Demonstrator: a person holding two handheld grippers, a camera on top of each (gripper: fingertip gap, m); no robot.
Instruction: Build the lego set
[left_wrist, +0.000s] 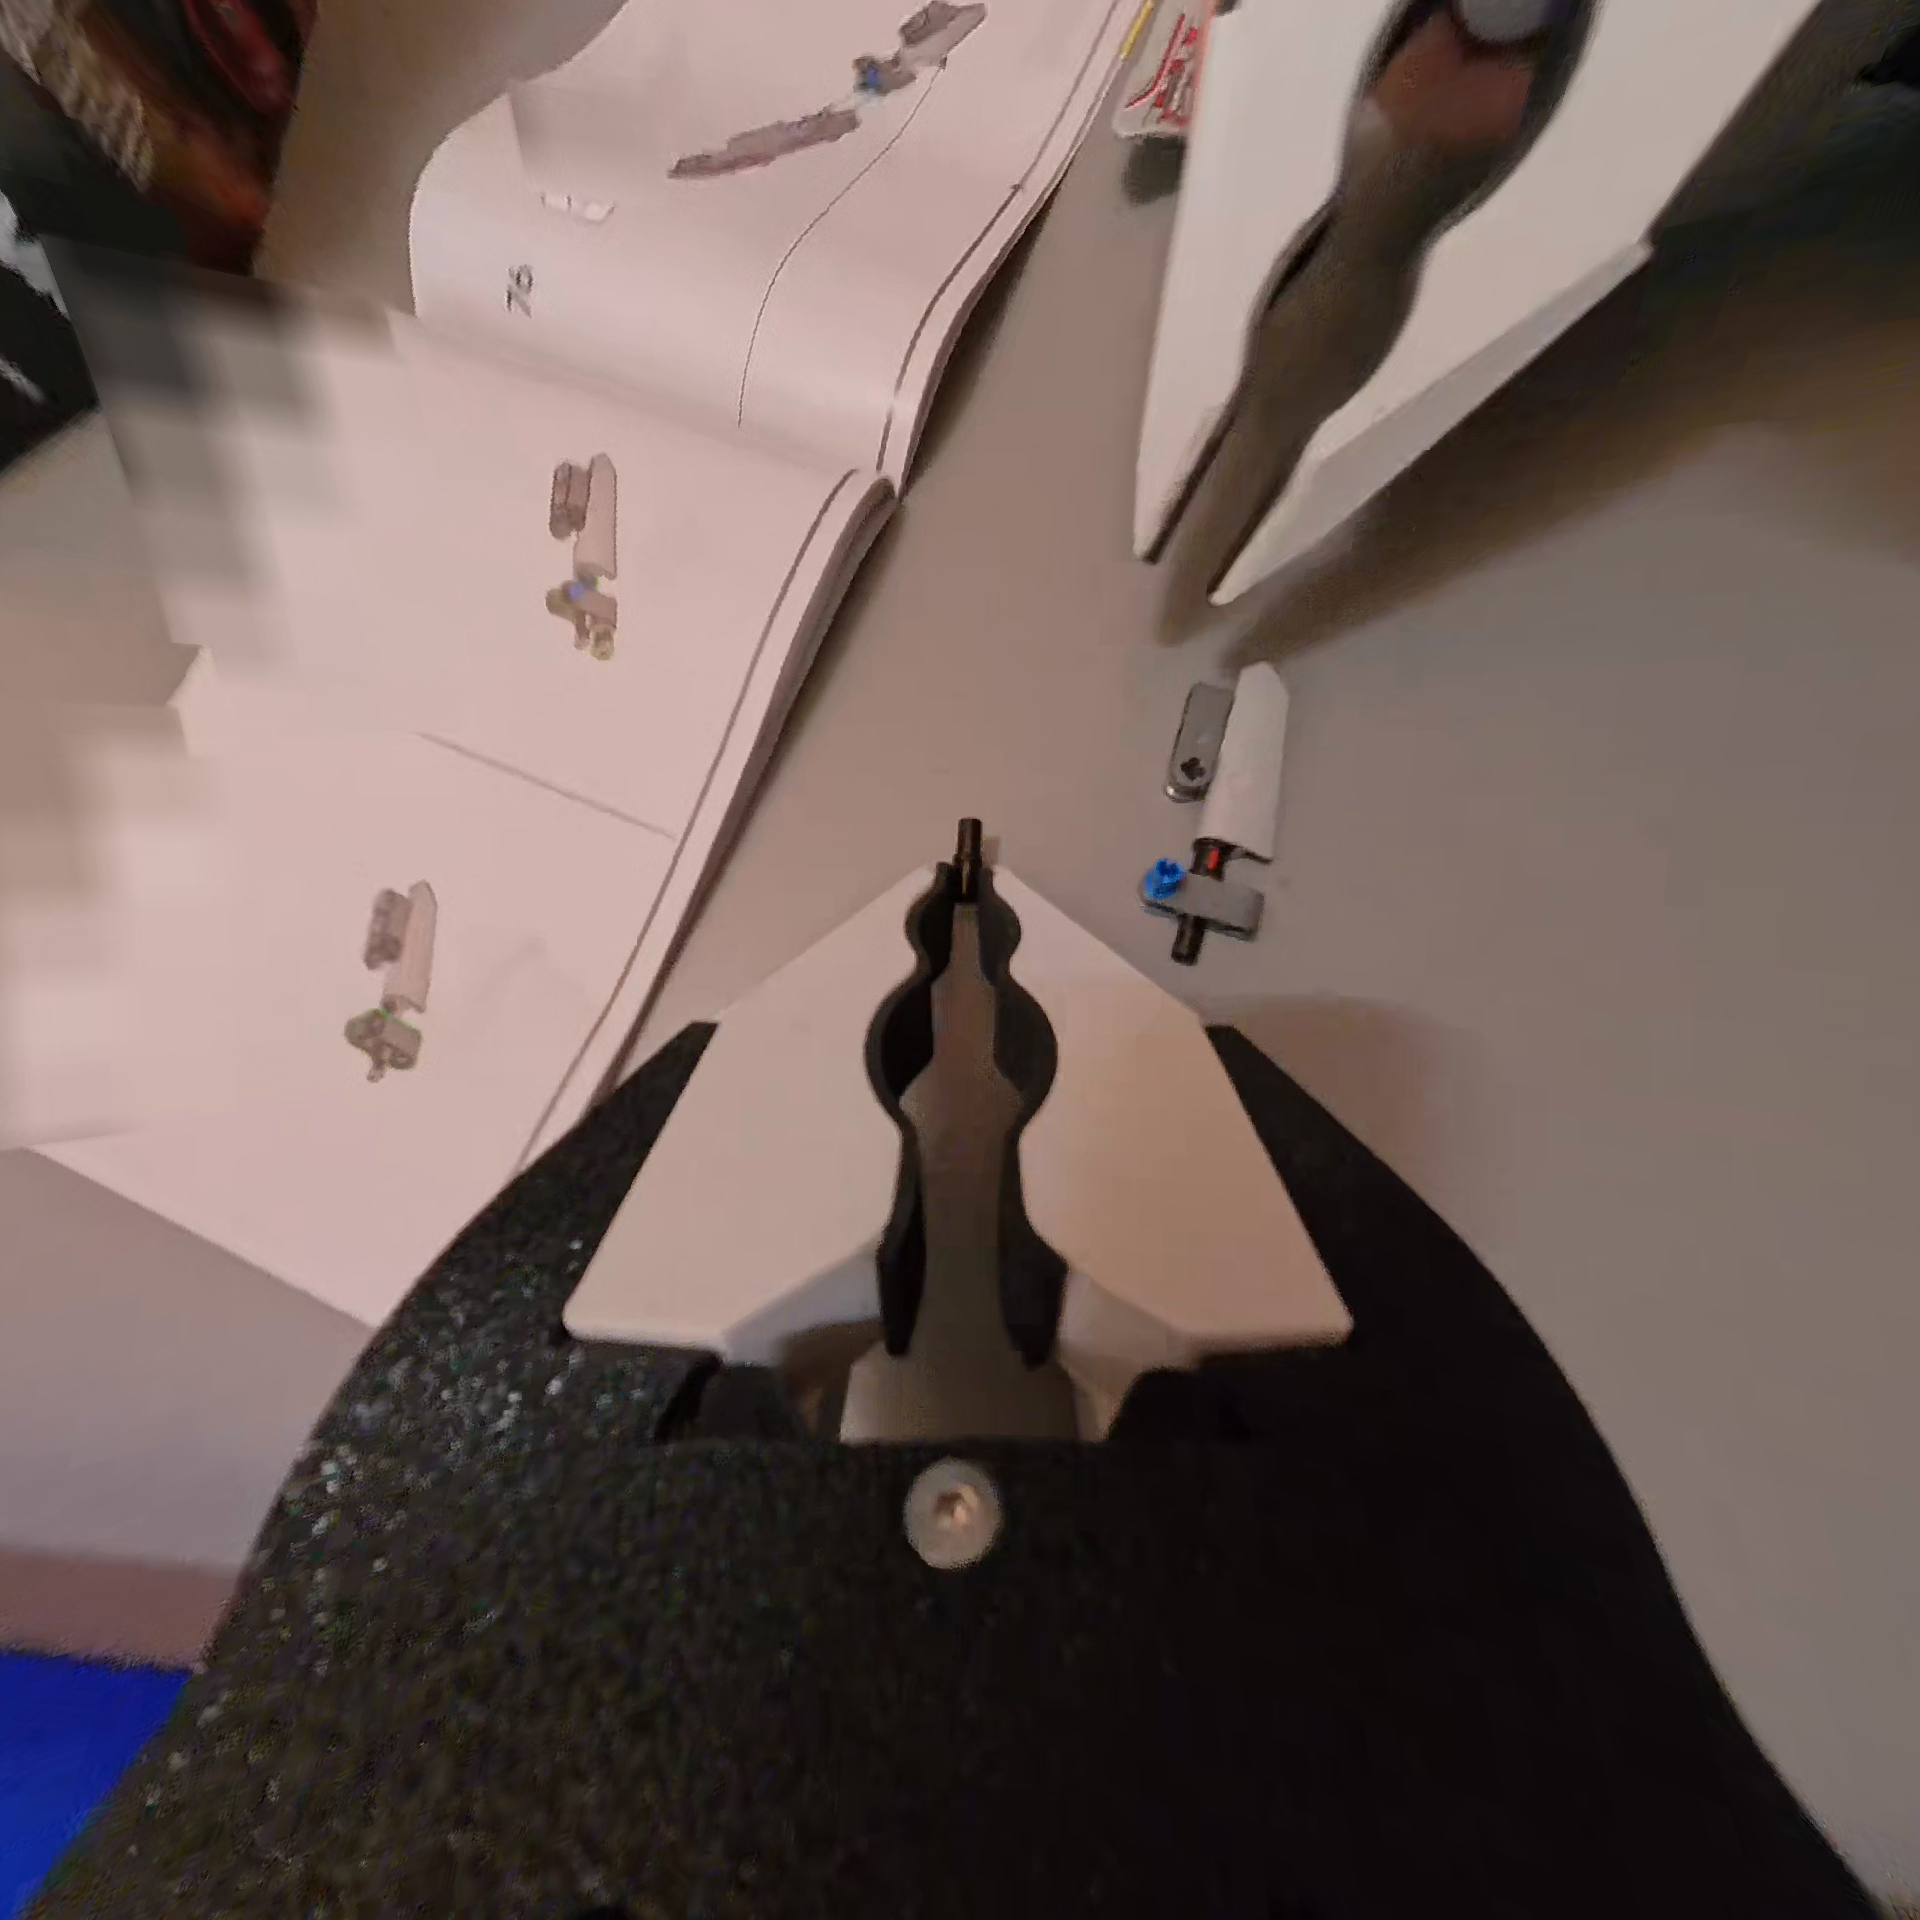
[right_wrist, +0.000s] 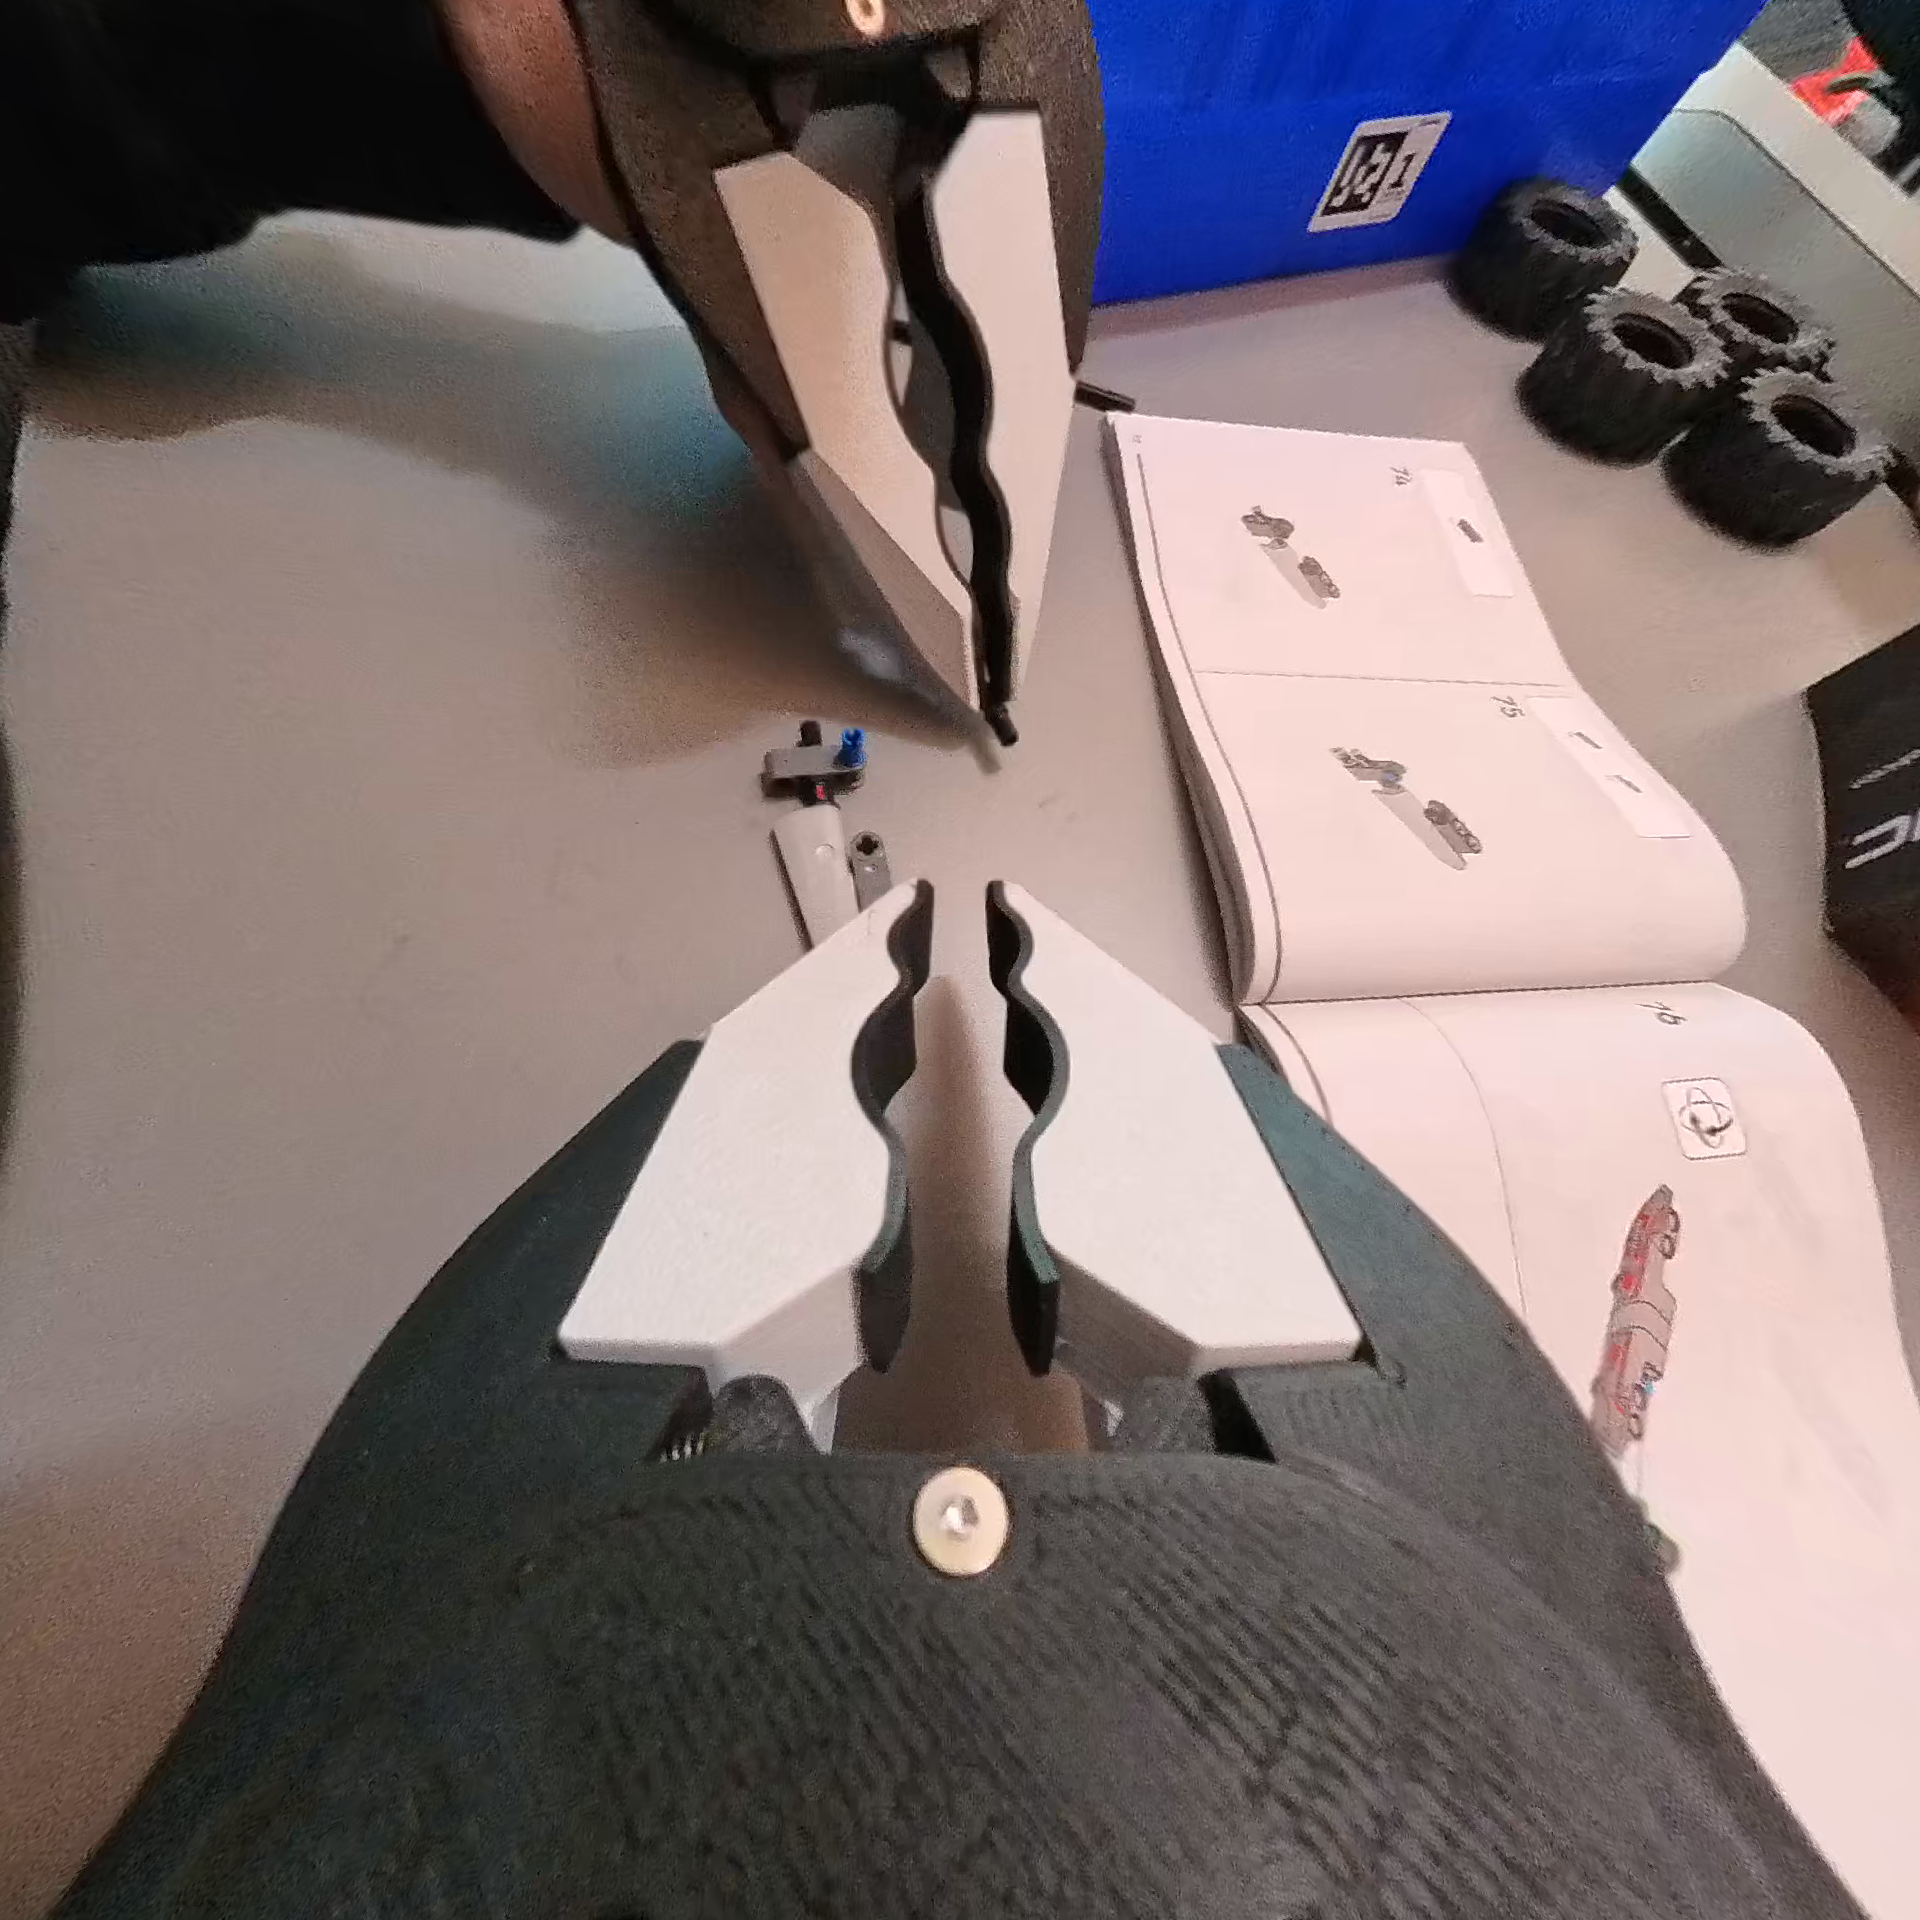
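My left gripper (left_wrist: 966, 891) is shut on a small black pin (left_wrist: 969, 844) that sticks out past its tips. It hovers just left of a small lego assembly (left_wrist: 1231, 800) lying on the grey table: a white panel, a grey beam, a blue pin and a black pin. In the right wrist view the left gripper (right_wrist: 987, 712) comes down from the top with the black pin (right_wrist: 1003, 729), close to the assembly (right_wrist: 821, 800). My right gripper (right_wrist: 958, 896) is open and empty, its left finger over the assembly's near end. It also shows in the left wrist view (left_wrist: 1184, 577), blurred.
An open instruction booklet (right_wrist: 1455, 727) lies right of the assembly, and it shows in the left wrist view (left_wrist: 499, 623) too. Several black tyres (right_wrist: 1704, 405) sit at the back right beside a blue box (right_wrist: 1247, 135). A black box (right_wrist: 1870, 800) is at the right edge. Some 7 cm of space lies between my two pairs of fingers.
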